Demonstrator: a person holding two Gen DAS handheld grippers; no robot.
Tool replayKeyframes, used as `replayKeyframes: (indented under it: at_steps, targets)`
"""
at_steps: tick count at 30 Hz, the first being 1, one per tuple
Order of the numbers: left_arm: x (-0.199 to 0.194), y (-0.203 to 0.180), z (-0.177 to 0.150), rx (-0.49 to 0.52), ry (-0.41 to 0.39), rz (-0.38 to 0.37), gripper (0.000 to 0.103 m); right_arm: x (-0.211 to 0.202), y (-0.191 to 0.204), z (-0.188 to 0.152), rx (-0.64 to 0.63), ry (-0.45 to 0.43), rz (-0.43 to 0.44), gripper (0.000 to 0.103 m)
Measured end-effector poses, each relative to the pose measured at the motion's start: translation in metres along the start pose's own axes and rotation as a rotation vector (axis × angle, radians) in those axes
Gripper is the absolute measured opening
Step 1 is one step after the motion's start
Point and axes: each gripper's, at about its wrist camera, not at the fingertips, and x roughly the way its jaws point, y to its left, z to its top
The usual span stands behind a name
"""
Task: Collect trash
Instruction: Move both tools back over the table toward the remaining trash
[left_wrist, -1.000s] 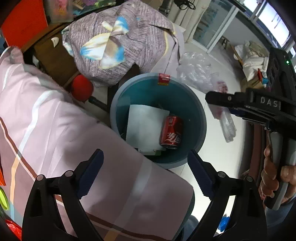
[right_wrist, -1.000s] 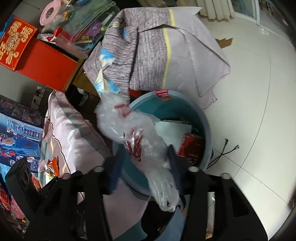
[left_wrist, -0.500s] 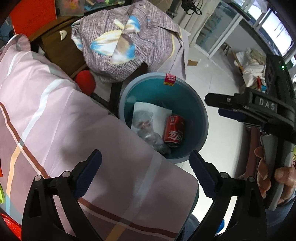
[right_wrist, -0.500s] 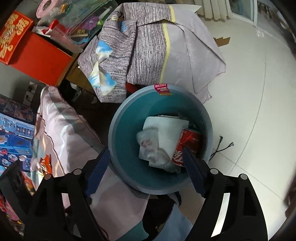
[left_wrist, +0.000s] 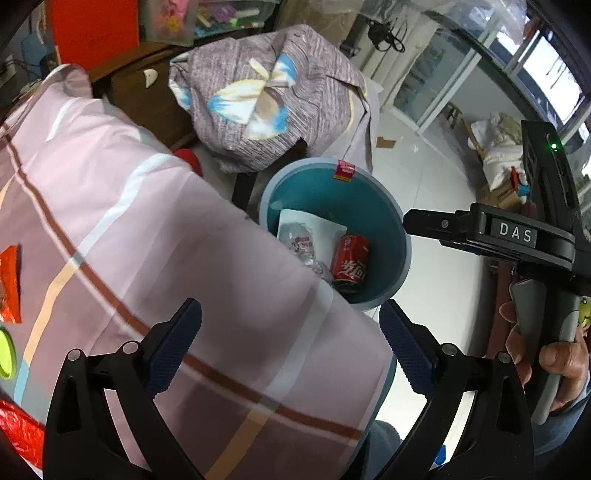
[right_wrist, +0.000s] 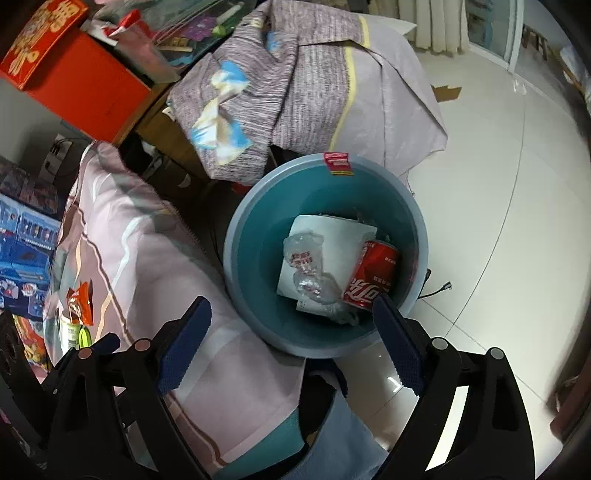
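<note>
A teal bin (right_wrist: 236, 229) stands on the floor beside the bed. Inside it lie a white paper (right_wrist: 332, 236), a red soda can (right_wrist: 373, 273) and a crumpled clear plastic bag (right_wrist: 310, 269). My right gripper (right_wrist: 291, 339) hangs above the bin's near rim, its jaws opening with nothing between them. My left gripper (left_wrist: 291, 339) is open and empty over the pink bedcover (left_wrist: 147, 229). From there the bin (left_wrist: 369, 206), the can (left_wrist: 349, 262) and the bag (left_wrist: 303, 247) show beyond the bed's edge. An orange wrapper (right_wrist: 79, 302) lies on the bed.
A striped grey cloth (right_wrist: 295, 81) drapes over furniture behind the bin. A red box (right_wrist: 74, 77) and clutter sit on a wooden stand at the back left. White floor tiles (right_wrist: 498, 221) spread to the right. A hand (left_wrist: 554, 362) holds the right gripper's handle.
The clear plastic bag left my right gripper and dropped into the bin. The right jaws spread wide. Both grippers drew back a little over the bed's edge.
</note>
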Motion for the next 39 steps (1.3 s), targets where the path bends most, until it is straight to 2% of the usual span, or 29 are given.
replayKeyframes:
  at_steps: [13, 18, 26, 35, 39]
  targets:
    - [-0.057, 0.037, -0.048, -0.1, -0.088, 0.027, 0.098, -0.014, 0.065, -0.036, -0.135, 0.005, -0.015, 0.085]
    - [-0.081, 0.064, -0.079, -0.161, -0.108, 0.081, 0.098, -0.009, 0.101, -0.056, -0.216, 0.029, -0.02, 0.085]
    - [-0.125, 0.134, -0.148, -0.312, -0.153, 0.139, 0.098, 0.019, 0.185, -0.105, -0.429, 0.132, 0.007, 0.085]
    - [-0.168, 0.234, -0.241, -0.509, -0.2, 0.219, 0.098, 0.052, 0.297, -0.18, -0.705, 0.27, 0.039, 0.085]
    - [-0.179, 0.259, -0.266, -0.575, -0.218, 0.229, 0.098, 0.061, 0.337, -0.212, -0.817, 0.303, 0.044, 0.085]
